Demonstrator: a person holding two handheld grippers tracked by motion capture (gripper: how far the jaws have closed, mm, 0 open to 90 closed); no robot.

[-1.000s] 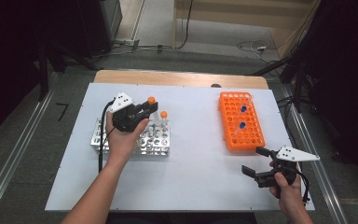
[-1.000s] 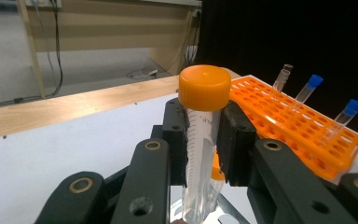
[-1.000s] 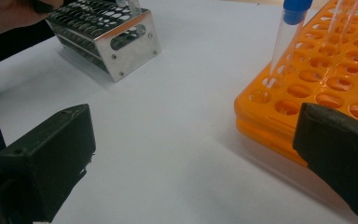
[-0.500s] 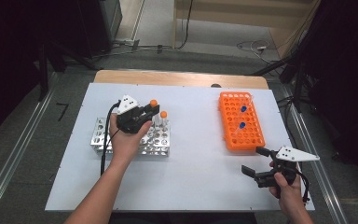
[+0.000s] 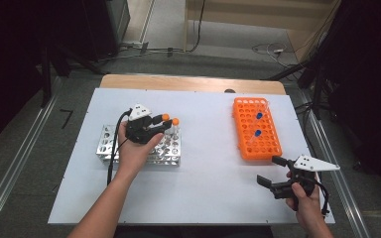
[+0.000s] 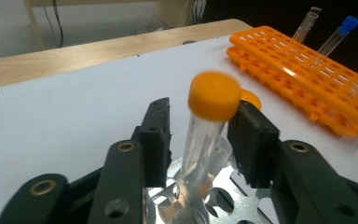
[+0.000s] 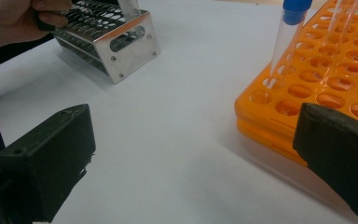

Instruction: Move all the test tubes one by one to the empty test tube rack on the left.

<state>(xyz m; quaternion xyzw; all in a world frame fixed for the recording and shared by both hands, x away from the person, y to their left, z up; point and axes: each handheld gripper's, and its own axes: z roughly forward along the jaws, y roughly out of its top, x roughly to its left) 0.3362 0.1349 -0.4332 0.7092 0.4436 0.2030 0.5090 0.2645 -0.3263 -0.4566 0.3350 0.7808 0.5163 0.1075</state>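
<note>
A clear tube with an orange cap (image 6: 214,95) stands in the metal rack (image 5: 106,144), between the jaws of my left gripper (image 5: 162,125). Those jaws have just been opening; the left pad stands clear of the tube, while the right pad is close beside the cap. A second orange-capped tube (image 5: 175,121) stands just behind it. Near the table's front right, my right gripper (image 5: 268,169) is held wide open with nothing between its jaws, short of the orange rack (image 5: 255,148). Two blue-capped tubes (image 5: 259,115) stand in that rack.
The metal rack (image 7: 126,46) lies on the white tabletop (image 5: 208,163), with bare surface between it and the orange rack (image 7: 335,79). A wooden edge (image 5: 188,83) runs along the far side. Metal rails and cables lie on the floor around the table.
The orange-capped tube has sunk lower into the metal rack with my left gripper, whose jaws have parted from it. The right gripper has stayed put.
</note>
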